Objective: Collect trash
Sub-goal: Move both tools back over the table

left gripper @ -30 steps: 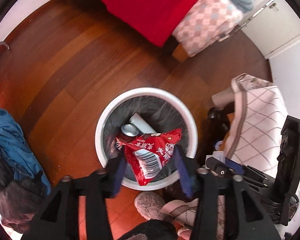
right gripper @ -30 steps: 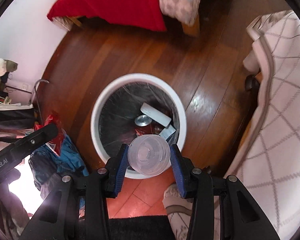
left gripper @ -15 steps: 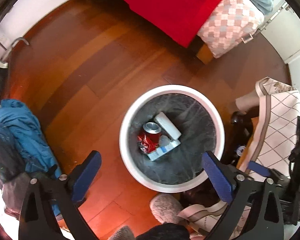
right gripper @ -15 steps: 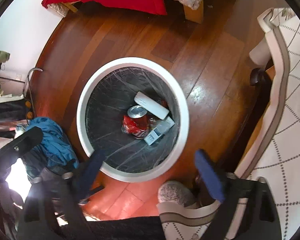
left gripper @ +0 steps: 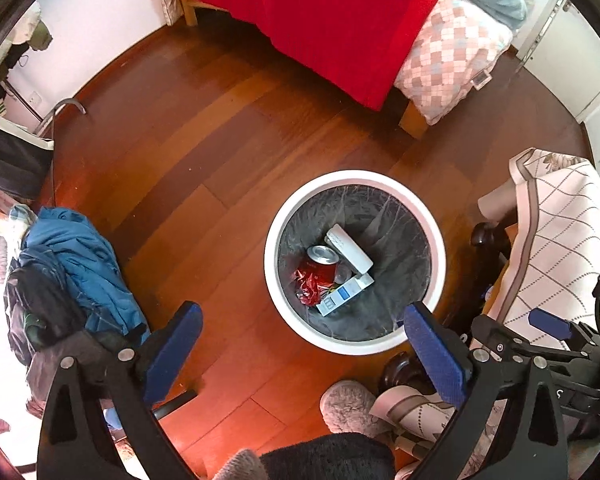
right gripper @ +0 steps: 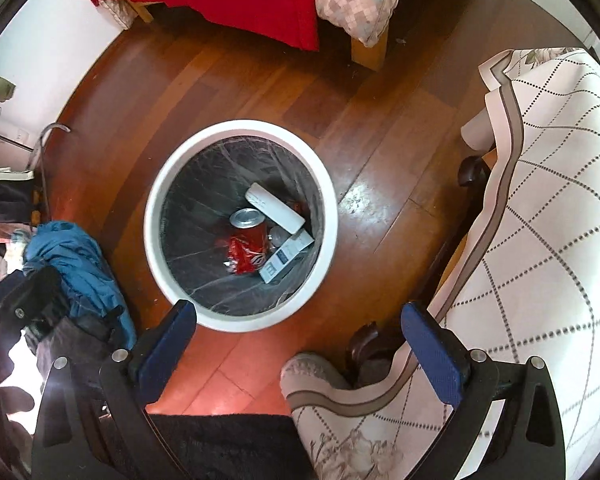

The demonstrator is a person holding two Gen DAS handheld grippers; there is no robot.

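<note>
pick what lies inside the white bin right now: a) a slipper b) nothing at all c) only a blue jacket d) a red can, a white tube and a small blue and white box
D: down in the white bin lie a red can, a white tube and a small blue and white box, close together on the dark liner.
</note>
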